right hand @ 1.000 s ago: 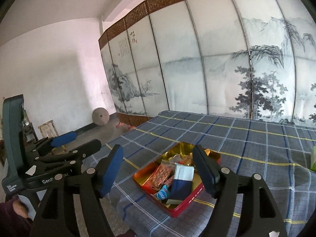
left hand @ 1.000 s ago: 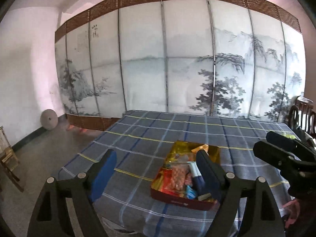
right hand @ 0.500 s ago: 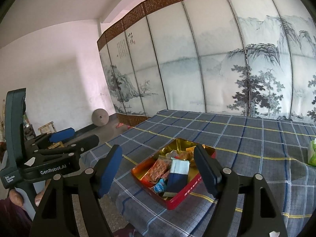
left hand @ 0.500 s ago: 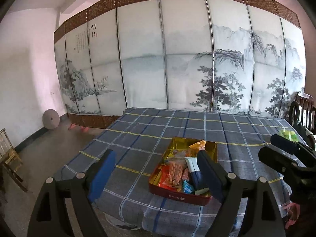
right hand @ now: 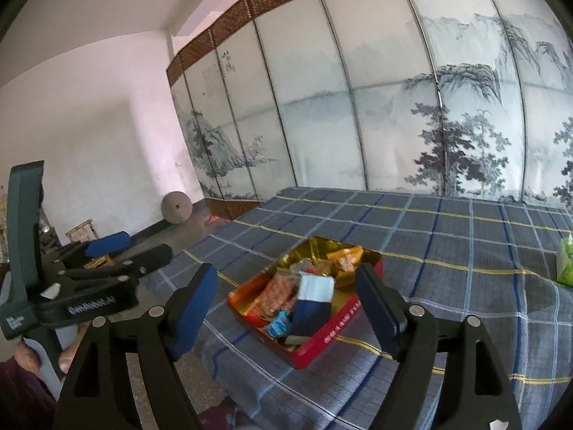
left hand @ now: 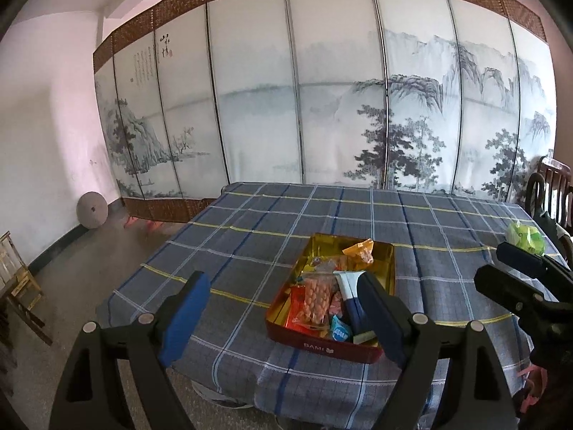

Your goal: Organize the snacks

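Tin [left hand: 390, 272] lengthwise toward folding screen [left hand: 322, 89]

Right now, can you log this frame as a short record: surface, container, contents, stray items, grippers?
surface: table with blue plaid cloth
container: red tin with gold inside, near the front edge
contents: mixed snack packets, including a navy-and-white pouch
stray item: green packet at the far right
left gripper: open, empty
right gripper: opening, nothing held
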The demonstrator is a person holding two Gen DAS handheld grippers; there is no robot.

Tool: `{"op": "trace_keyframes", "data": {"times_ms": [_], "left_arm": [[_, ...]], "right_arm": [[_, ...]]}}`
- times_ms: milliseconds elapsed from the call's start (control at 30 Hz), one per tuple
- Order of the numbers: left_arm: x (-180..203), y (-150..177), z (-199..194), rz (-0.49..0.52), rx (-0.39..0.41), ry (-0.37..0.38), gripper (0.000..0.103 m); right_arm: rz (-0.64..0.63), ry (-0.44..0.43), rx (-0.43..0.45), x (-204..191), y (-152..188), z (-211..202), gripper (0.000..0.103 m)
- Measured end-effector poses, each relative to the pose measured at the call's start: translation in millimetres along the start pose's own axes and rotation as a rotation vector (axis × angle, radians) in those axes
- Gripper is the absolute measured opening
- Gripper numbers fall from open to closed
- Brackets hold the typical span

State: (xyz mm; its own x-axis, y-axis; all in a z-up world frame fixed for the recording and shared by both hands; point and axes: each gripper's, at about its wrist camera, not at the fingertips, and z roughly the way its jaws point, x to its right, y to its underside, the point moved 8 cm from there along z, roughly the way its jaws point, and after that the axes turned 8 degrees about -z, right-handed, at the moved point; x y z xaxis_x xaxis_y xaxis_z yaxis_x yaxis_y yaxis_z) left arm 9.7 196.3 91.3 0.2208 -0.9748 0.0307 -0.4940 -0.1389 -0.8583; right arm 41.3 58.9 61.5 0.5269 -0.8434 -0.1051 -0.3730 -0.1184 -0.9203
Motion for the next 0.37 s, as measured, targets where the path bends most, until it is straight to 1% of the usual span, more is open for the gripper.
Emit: {"op": "trace_keyframes", "data": {"times_ms": [67, 167, 233, 267, 300, 367], "left_arm": [[1, 2, 3, 0.001, -0.006, 0.001, 0.086], [1, 3, 7, -0.010, 0.018, -0.012, 0.086], [3, 5, 10, 0.009, 0.023, -0.023, 0.086], [3, 5, 11, 0.009, 0.021, -0.027, 0.086], [4, 7, 14, 0.007, 0.008, -0.025, 0.086], [6, 10, 20, 0.004, -0.031, -0.020, 0.087]], "right_arm": [[-0.008, 0.045, -0.039, 17, 11, 4, 0.081], [-0.002, 0.135, -0.098, 59, 31, 9, 0.083], [0.005, 0.222, -0.170, 105, 52, 12, 0.083], [0.009, 0.283, -0.221, 137, 67, 14, 0.083], [0.016, 0.318, -0.263, 156, 79, 14, 0.083], [0.053, 0.398, -0.352, 208, 106, 12, 0.083]]}}
